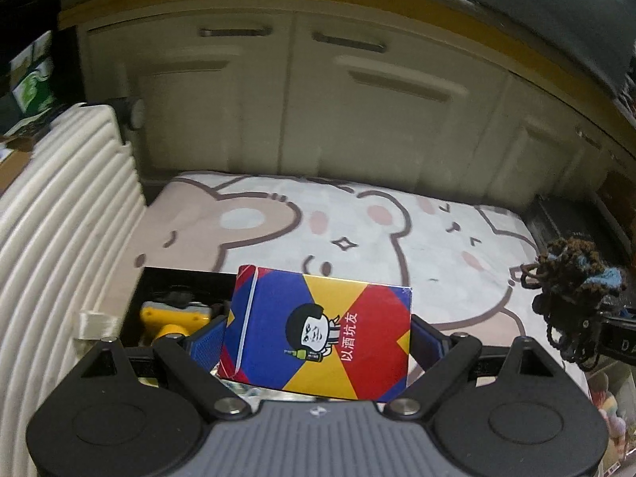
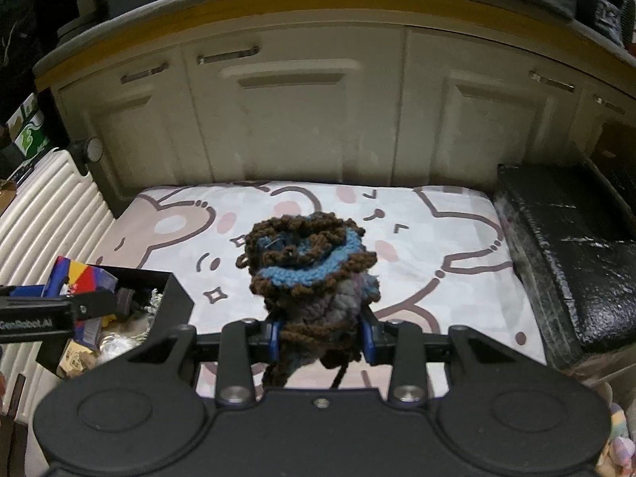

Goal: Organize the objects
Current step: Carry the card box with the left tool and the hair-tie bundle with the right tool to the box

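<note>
The left gripper (image 1: 318, 342) is clamped on a blue, yellow and red card box (image 1: 318, 334) above the black bin (image 2: 175, 298). The right gripper (image 2: 322, 338) squeezes a brown and blue yarn bundle (image 2: 310, 262). Both look lifted out; next each needs a spot on the bear-print mat (image 2: 437, 230).

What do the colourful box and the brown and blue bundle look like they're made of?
The box looks like glossy printed cardboard: sharp folded edges, flat colour panels, a slight sheen. The bundle looks like knitted or crocheted yarn, matte and fuzzy, with visible loops and loose strands hanging.

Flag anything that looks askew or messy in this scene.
The crocheted piece in the right gripper trails loose yarn strands below the jaws. The black bin holds a jumble of crumpled foil and small items. Nothing looks damaged.
</note>
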